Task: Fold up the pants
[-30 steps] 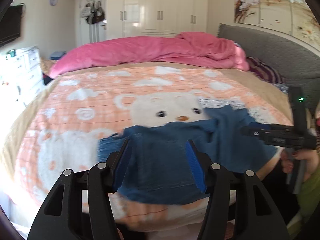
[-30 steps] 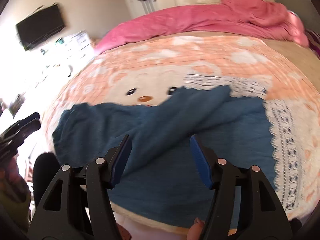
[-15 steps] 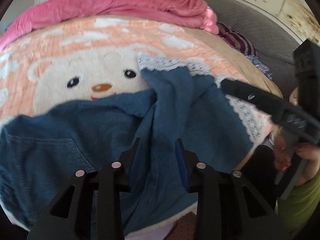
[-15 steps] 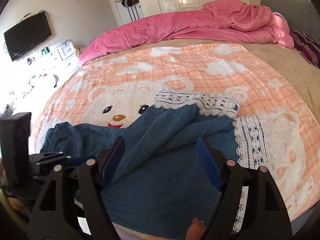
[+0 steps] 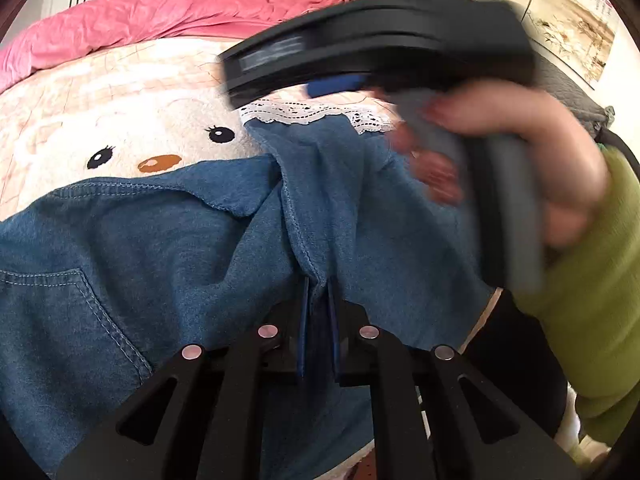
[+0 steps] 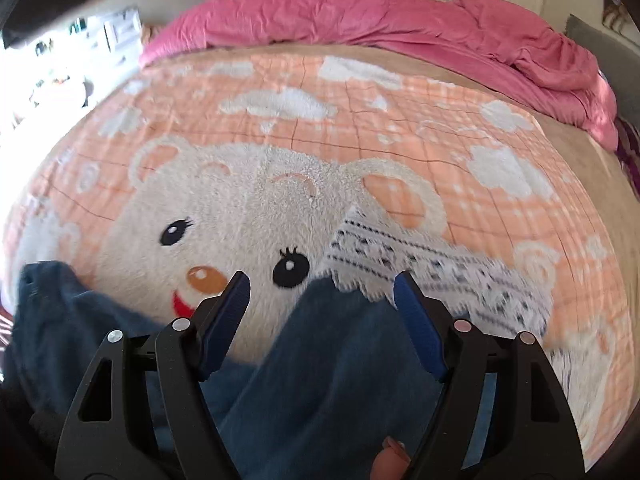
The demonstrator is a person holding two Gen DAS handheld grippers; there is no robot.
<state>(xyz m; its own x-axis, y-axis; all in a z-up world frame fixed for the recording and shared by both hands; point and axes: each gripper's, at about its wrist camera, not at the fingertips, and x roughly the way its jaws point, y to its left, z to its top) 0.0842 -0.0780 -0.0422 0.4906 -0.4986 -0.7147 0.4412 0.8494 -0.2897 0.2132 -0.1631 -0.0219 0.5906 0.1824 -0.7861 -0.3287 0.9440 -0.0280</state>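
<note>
Left wrist view: the pants (image 5: 168, 248), soft blue denim with topstitched seams and a patch pocket, lie crumpled near the front edge of the bed blanket (image 5: 100, 112). The left gripper (image 5: 319, 312) is closing; a raised seam ridge is pinched between its pads. The right gripper (image 5: 340, 82), blurred, crosses above the lace-trimmed hem.

Right wrist view: the right gripper (image 6: 322, 320) is spread wide above one denim leg, gripping nothing. The lace hem (image 6: 432, 272) rests on the fleecy bear print. No fold is made; folding remains.
</note>
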